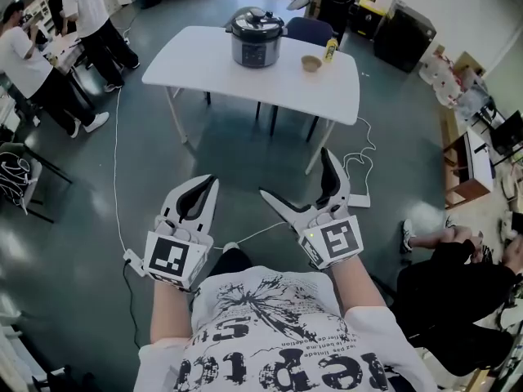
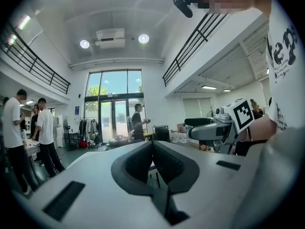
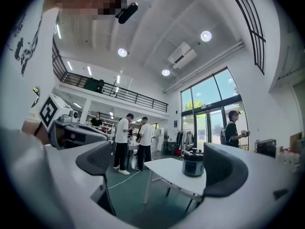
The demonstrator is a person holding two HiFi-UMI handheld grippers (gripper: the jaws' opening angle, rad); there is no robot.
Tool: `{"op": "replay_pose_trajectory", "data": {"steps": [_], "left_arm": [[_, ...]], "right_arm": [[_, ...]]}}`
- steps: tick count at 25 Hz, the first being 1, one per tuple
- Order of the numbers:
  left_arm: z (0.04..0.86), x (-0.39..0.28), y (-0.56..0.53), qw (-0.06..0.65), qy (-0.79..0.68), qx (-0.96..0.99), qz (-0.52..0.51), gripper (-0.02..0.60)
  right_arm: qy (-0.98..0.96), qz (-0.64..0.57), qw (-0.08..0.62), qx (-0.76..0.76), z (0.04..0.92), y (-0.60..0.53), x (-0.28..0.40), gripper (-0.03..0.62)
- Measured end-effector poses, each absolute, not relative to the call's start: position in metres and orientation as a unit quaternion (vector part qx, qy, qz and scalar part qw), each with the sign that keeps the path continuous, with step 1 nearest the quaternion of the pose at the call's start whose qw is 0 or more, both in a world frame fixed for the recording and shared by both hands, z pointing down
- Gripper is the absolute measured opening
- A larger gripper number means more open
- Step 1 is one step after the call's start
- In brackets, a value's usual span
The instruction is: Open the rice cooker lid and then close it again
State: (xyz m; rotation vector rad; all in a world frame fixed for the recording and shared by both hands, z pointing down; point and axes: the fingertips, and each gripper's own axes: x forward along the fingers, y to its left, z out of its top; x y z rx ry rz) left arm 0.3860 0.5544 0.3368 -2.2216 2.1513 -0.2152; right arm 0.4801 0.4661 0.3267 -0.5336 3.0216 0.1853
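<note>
White cotton T-shirt (image 1: 278,333) with cracked black print fills the head view's bottom edge, at 6 o'clock, nearest the lens.

Glossy grey-green floor (image 1: 237,153) takes up most of that view. On it at 12 o'clock, well apart from both grippers, stands a white rectangular table (image 1: 204,68) with rounded corners and thin white legs. Several standing people (image 1: 78,31) in white tops and dark trousers are grouped at 10 o'clock.

Next in size are the two grey plastic grippers. The right gripper (image 1: 294,172), at about 5 o'clock from the view's middle, has its jaws spread as wide as they go, empty, their dark ribbed rubber pads (image 3: 97,159) curved like shallow scoops. In the right gripper view the table and cooker show far off in the gap. The left gripper (image 1: 198,196), at 7 o'clock, has its jaws brought together at the tips with nothing between them, the black ribbed pads enclosing a teardrop-shaped hollow.

The rice cooker (image 1: 257,37), a squat round drum of brushed metal and black trim, stands toward the table's far edge, its domed dark lid (image 1: 257,16) down. At its 3 o'clock is a small tan bowl (image 1: 310,63), and at the bowl's 1 o'clock a slim yellow bottle (image 1: 330,50).
</note>
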Motion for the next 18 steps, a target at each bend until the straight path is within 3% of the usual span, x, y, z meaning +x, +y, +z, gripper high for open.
{"op": "replay_pose_trajectory", "data": {"steps": [9, 18], "left_arm": [[0.344, 0.334, 0.53, 0.016, 0.707, -0.705, -0.056, 0.012], [0.351, 0.177, 0.434, 0.017, 0.685, -0.725, -0.075, 0.012]], "right_arm": [[0.986, 0.032, 0.005, -0.163, 0.345, 0.432, 0.428, 0.598], [0.981, 0.034, 0.003, -0.189, 0.348, 0.34, 0.274, 0.592]]}}
